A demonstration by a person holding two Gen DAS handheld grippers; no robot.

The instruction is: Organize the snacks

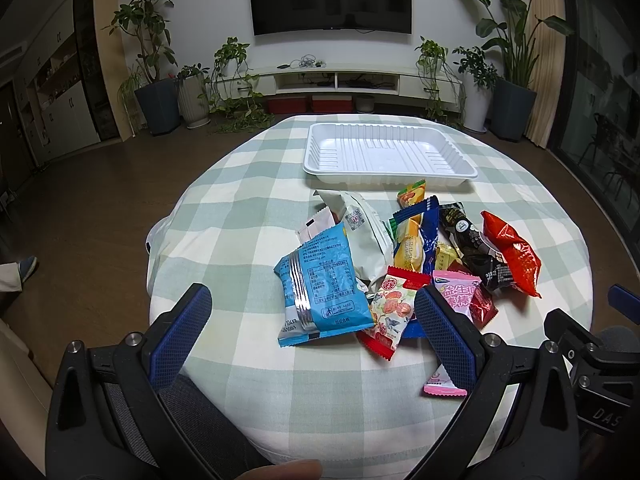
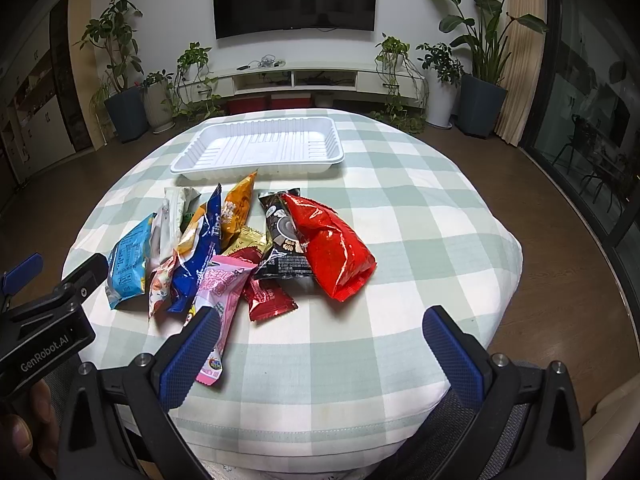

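Note:
A pile of snack packets lies mid-table: a light blue packet (image 1: 324,292) (image 2: 128,260), a red-trimmed candy packet (image 1: 394,312), a pink packet (image 1: 456,296) (image 2: 222,292), a dark blue packet (image 2: 200,256), a black packet (image 1: 476,248) (image 2: 280,240) and a big red packet (image 1: 512,254) (image 2: 334,248). An empty white tray (image 1: 388,154) (image 2: 260,148) sits behind the pile. My left gripper (image 1: 314,304) is open, low over the near side of the light blue packet. My right gripper (image 2: 320,328) is open and empty, in front of the pile.
The round table wears a green-and-white checked cloth (image 1: 240,184) (image 2: 420,208). The right gripper's body shows at the right edge of the left wrist view (image 1: 592,360); the left one at the left edge of the right wrist view (image 2: 48,312). Plants and a TV stand beyond.

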